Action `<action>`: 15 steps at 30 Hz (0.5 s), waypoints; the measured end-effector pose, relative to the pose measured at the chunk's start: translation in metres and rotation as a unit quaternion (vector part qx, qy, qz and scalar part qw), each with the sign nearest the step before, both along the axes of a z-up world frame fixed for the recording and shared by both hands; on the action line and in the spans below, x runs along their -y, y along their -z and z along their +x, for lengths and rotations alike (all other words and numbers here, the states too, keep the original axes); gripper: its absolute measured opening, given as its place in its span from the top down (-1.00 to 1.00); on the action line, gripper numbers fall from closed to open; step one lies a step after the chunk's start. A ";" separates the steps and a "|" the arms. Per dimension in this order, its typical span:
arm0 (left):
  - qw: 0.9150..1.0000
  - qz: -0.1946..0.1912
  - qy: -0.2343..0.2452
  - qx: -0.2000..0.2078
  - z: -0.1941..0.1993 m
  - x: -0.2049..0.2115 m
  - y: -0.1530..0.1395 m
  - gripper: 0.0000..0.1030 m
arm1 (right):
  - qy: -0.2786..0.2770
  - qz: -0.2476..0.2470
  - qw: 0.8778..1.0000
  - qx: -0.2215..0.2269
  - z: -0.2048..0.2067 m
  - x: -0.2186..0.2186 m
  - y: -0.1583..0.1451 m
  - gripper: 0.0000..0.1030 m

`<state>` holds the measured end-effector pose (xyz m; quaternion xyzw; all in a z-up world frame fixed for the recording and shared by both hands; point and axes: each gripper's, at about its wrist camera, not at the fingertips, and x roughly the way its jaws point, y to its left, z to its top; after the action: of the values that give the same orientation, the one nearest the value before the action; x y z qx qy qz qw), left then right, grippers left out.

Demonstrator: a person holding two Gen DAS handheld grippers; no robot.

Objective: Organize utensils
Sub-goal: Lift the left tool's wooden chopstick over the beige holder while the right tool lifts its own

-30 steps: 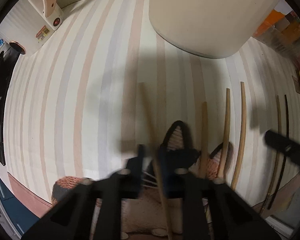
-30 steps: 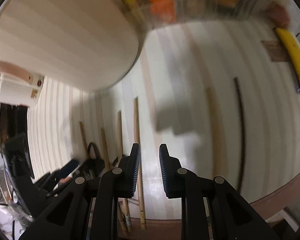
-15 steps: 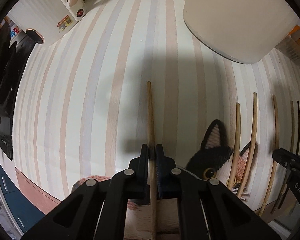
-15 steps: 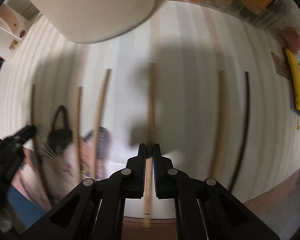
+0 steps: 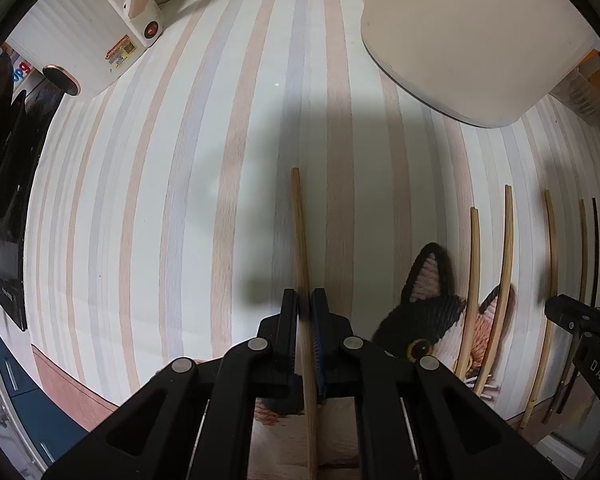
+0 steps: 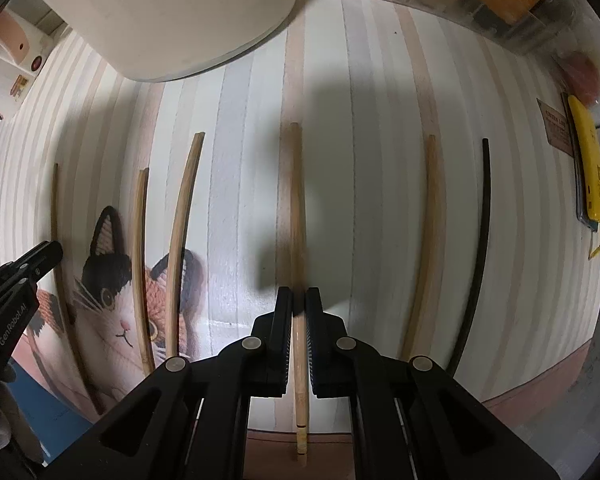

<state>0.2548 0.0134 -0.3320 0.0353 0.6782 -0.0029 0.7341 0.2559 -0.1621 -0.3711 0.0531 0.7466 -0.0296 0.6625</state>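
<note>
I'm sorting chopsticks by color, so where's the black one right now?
In the right wrist view, the black chopstick lies on the striped table, rightmost in the row, between a wooden chopstick and the yellow tool.

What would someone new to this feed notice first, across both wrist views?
Each tool is shut on a wooden chopstick: the left tool on one over the striped tabletop, the right tool on another. Next comes the knitted cat-face mat at the table's near edge, with two chopsticks lying across it. A lone black chopstick lies far right, and a large cream container looms at the top.
</note>
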 end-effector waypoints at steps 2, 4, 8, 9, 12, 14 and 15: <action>1.000 0.000 0.001 -0.001 0.003 -0.001 0.000 0.90 | 0.001 0.001 1.000 -0.001 -0.001 0.001 -0.001 0.85; 1.000 0.000 0.001 -0.001 0.003 -0.002 0.000 0.90 | 0.001 0.000 1.000 -0.003 -0.002 0.002 0.000 0.85; 1.000 0.004 0.004 -0.001 0.007 -0.002 0.003 0.92 | -0.006 -0.009 1.000 -0.005 0.002 -0.002 0.002 0.85; 1.000 0.004 0.002 0.000 0.007 -0.002 0.003 0.92 | -0.003 -0.009 1.000 -0.004 0.002 -0.003 0.002 0.85; 0.999 0.031 -0.017 0.026 0.004 -0.005 -0.001 0.92 | 0.012 0.002 1.000 0.005 0.001 -0.002 0.002 0.86; 0.998 0.049 -0.012 0.046 0.001 -0.005 -0.007 0.92 | 0.030 0.013 0.999 0.009 -0.002 0.006 0.000 0.86; 0.997 0.051 -0.012 0.055 0.000 -0.006 -0.012 0.92 | 0.039 0.016 0.999 0.019 -0.003 0.010 -0.005 0.86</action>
<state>0.2543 0.0197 -0.3204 0.0642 0.6364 0.0423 0.7675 0.2525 -0.1725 -0.3662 0.0933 0.7314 -0.0426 0.6742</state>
